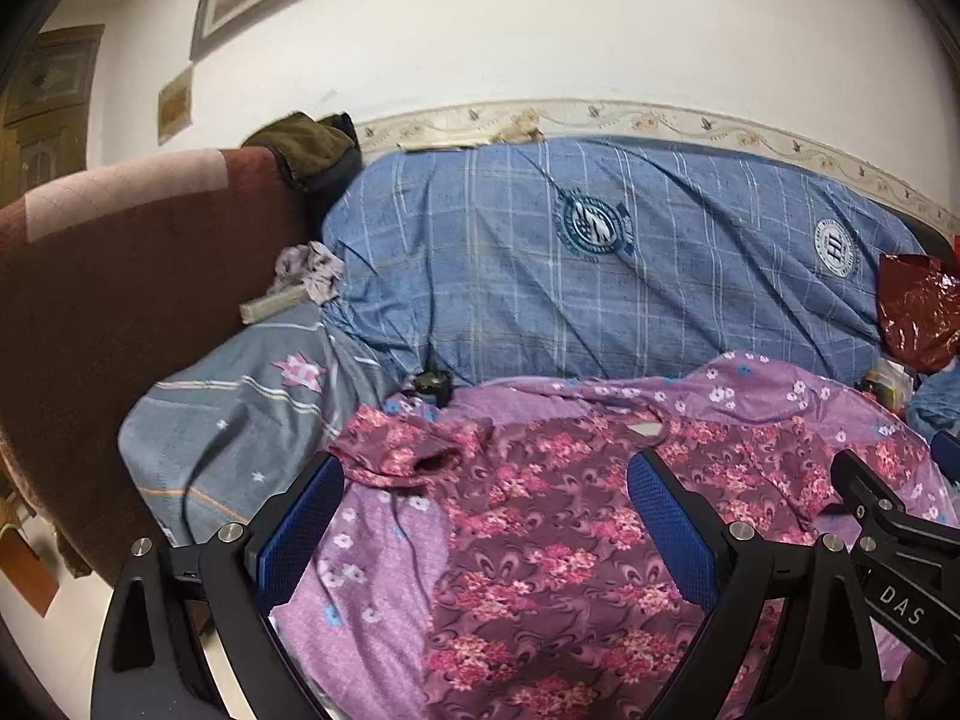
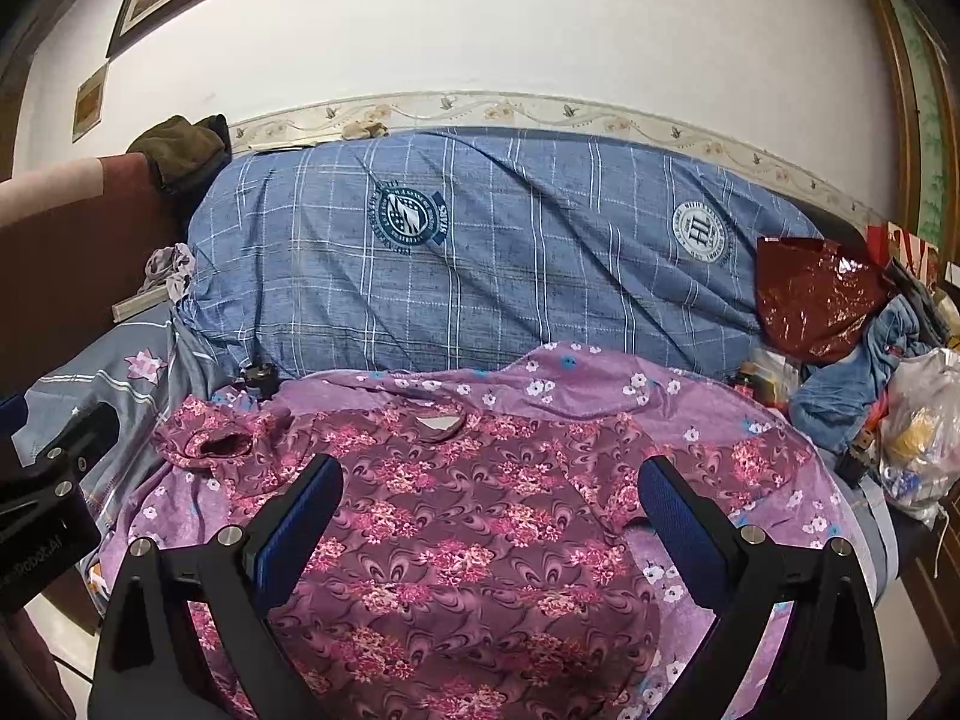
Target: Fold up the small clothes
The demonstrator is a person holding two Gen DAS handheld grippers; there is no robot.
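Note:
A maroon top with pink flower print lies spread flat, neck opening toward the far side, on a lilac flowered sheet. Its left sleeve is bunched up. My left gripper hovers open above the top's left half, nothing between its blue pads. My right gripper hovers open over the top's middle and right half, also holding nothing. Part of the right gripper's body shows in the left wrist view; the left gripper's body shows in the right wrist view.
A big blue checked bundle lies behind the sheet against the wall. A maroon sofa arm stands left. A red plastic bag, blue cloth and a white plastic bag crowd the right. A black cord crosses the grey sheet.

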